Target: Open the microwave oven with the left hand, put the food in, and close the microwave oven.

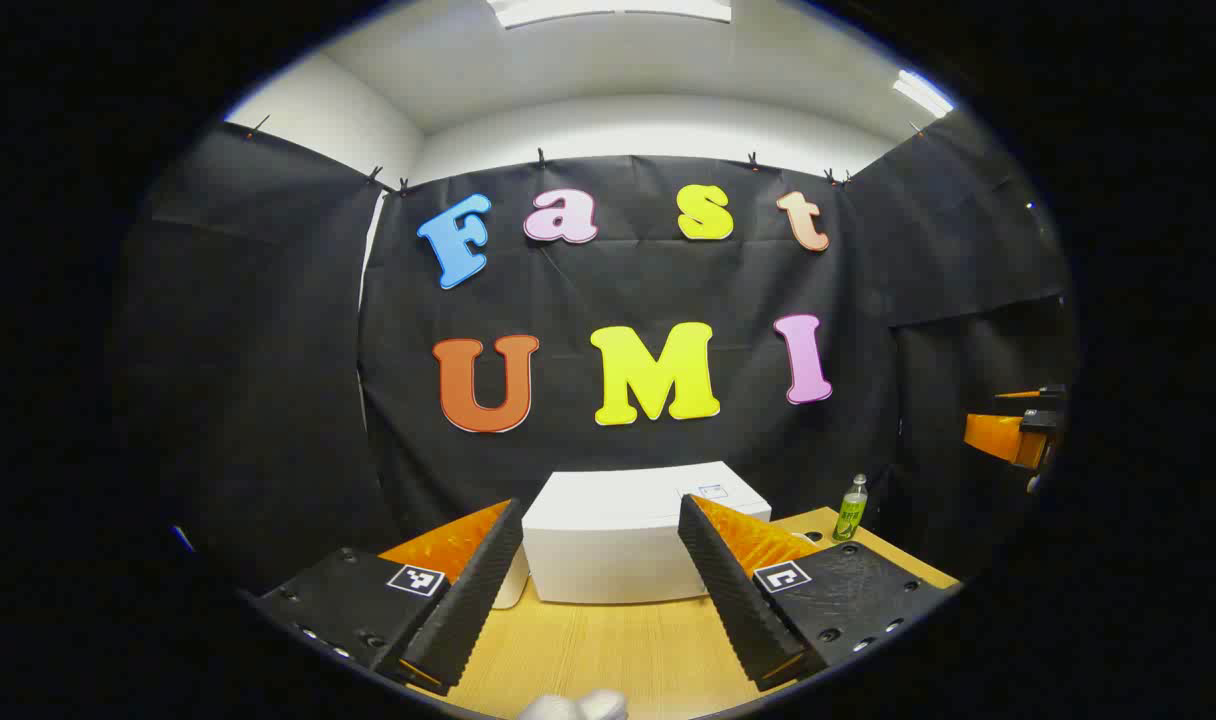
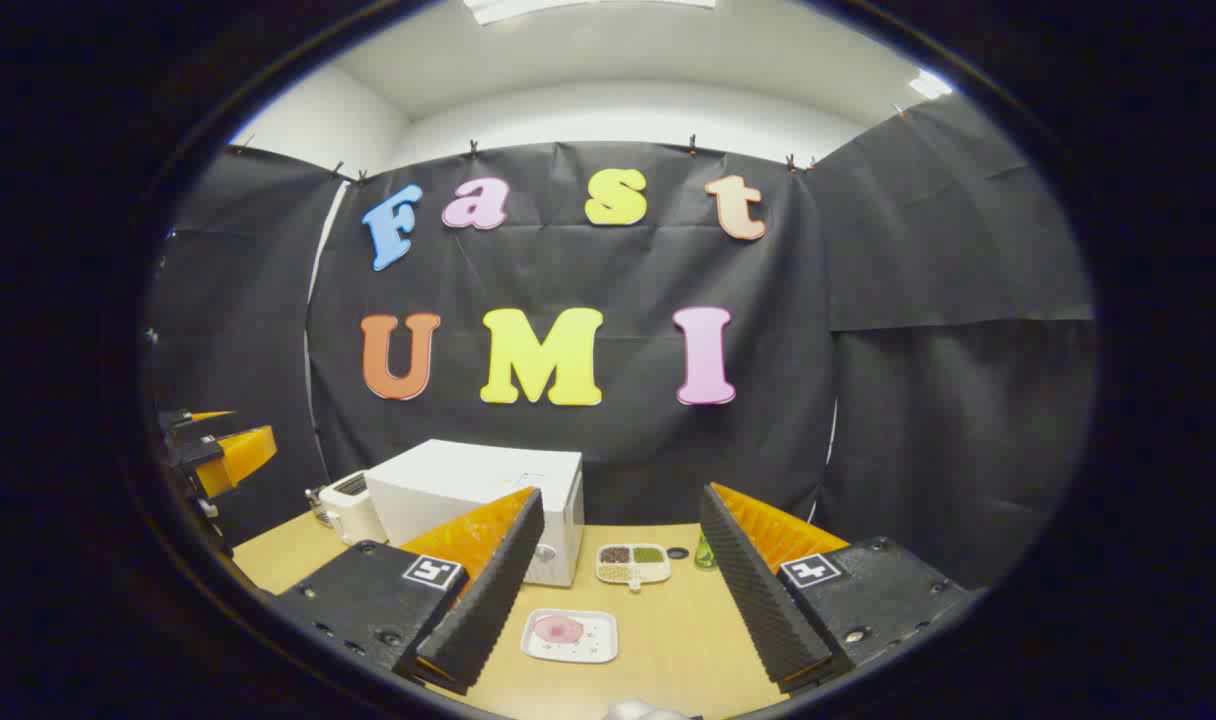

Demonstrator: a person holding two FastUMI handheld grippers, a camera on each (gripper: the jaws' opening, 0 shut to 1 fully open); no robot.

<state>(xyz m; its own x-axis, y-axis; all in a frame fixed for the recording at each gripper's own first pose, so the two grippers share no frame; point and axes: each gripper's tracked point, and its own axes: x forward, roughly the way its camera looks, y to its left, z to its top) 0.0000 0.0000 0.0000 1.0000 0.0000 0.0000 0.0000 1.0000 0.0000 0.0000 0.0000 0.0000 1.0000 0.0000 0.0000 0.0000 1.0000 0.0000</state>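
Note:
A white microwave oven [image 1: 613, 540] stands shut at the back of the wooden table [image 1: 608, 650]; in the right gripper view the microwave [image 2: 478, 505] is left of centre. My left gripper [image 1: 600, 585] hangs open in front of it, well short of it, with nothing between its fingers. A white square plate with a pink piece of food [image 2: 570, 635] lies on the table [image 2: 668, 650] in front of the microwave's right side. My right gripper [image 2: 616, 580] is open above and behind that plate, holding nothing. The other gripper [image 2: 218, 450] shows at the far left.
A white toaster [image 2: 346, 508] stands left of the microwave. A divided dish of grains [image 2: 633, 563] and a small dark disc [image 2: 677, 552] lie right of it. A green bottle [image 1: 851, 508] stands at the table's back right. Black cloth walls close the booth.

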